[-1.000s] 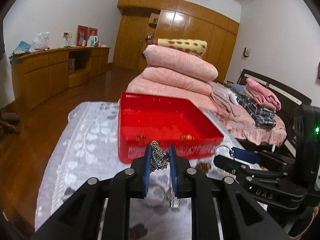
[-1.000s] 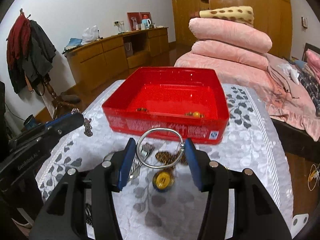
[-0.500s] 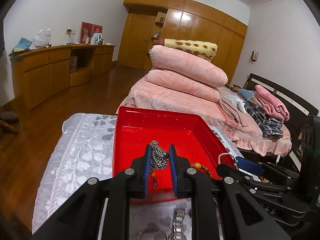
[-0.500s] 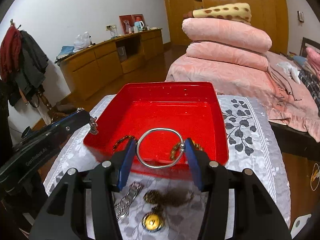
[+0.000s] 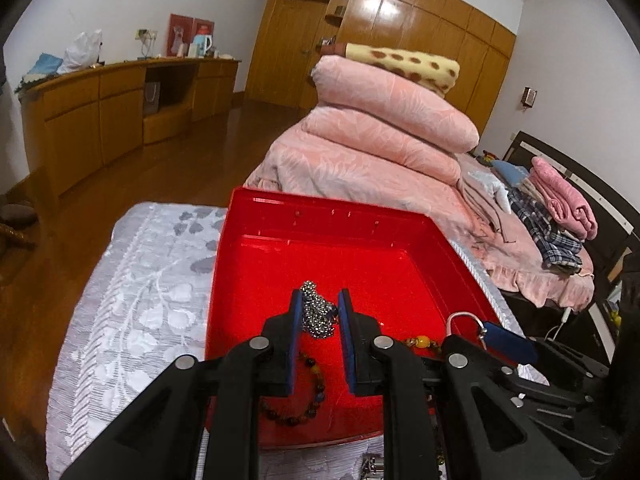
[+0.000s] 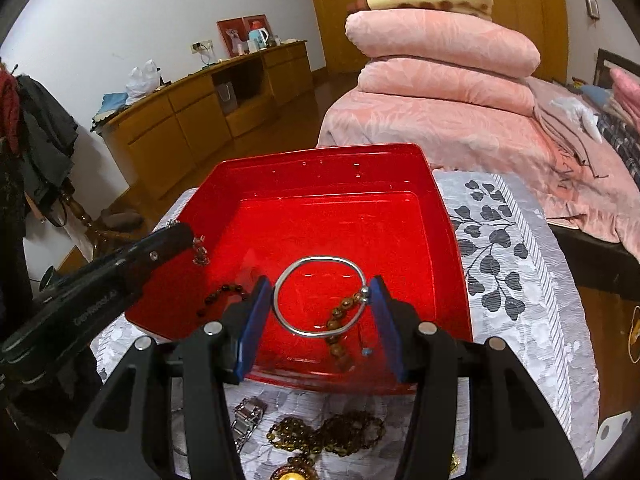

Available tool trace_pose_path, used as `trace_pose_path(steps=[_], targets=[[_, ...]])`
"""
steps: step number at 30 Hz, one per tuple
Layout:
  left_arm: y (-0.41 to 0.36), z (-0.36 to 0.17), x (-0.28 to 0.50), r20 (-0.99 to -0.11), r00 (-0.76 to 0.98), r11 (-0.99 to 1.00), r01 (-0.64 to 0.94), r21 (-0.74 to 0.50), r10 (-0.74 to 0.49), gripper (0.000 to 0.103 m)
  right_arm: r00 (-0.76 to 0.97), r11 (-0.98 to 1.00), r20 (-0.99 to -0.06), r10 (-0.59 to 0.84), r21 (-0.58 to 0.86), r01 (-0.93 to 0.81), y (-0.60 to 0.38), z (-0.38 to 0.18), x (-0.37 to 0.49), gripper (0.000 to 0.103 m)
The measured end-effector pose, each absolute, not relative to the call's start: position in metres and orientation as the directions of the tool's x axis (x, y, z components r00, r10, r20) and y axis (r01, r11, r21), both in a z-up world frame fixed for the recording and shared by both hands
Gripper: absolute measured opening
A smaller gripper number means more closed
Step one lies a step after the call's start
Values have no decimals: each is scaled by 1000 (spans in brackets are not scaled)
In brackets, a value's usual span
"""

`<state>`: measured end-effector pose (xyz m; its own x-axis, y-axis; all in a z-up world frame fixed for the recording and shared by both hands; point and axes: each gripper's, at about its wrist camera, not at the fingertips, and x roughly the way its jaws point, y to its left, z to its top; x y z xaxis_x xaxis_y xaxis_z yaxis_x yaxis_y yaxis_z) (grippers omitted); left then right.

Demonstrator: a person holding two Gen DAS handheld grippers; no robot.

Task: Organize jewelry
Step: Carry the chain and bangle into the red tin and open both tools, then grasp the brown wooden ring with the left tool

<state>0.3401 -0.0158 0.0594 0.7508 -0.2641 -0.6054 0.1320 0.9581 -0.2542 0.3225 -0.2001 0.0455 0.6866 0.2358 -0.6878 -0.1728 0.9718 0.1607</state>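
**Both grippers loaded and positioned over the red tray**

The left gripper holds a silver bead chain; its jaws are nearly together and pinch the bunched chain between the blue pads. The chain hangs over the interior of the red tray.

The right gripper holds a silver bangle. Its jaws are partly spread and press on the bangle's two opposite sides, with the ring lying roughly flat between them above the tray floor.

Inside the tray lie a bead bracelet of amber and dark stones near the front wall and a second brown bead strand below the bangle.

The tray rests on a counter covered with a grey leaf-patterned cloth. In front of the tray, on the cloth, lie a metal watch band and a brown bead necklace.
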Motion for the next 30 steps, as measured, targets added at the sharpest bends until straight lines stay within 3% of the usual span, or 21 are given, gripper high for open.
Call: trace_pose_path(steps=[1, 3, 4, 9, 14, 20, 30], targets=[[-15, 56, 342, -618, 743, 960, 123, -251, -256, 19, 683, 973, -692, 232, 156, -173, -200, 44, 324, 50], [-14, 54, 344, -627, 739, 962, 111, -250, -248, 28, 685, 975, -693, 224, 149, -168, -201, 43, 324, 65], [-12, 54, 343, -627, 739, 961, 103, -255, -246, 38, 691, 974, -687, 224, 150, -167, -201, 43, 323, 68], [-5, 66, 331, -604, 758, 961, 107, -256, -245, 48, 713, 972, -661, 233, 166, -164, -210, 50, 315, 68], [6, 82, 297, -567, 791, 966, 121, -229, -233, 69, 744, 972, -626, 234, 171, -162, -221, 60, 291, 71], [29, 74, 240, -561, 809, 982, 103, -157, -175, 77, 772, 975, -597, 219, 155, -156, -235, 58, 244, 80], [50, 42, 174, -616, 778, 989, 50, -136, -124, 77, 743, 980, -638, 201, 137, -148, -237, 24, 184, 80]])
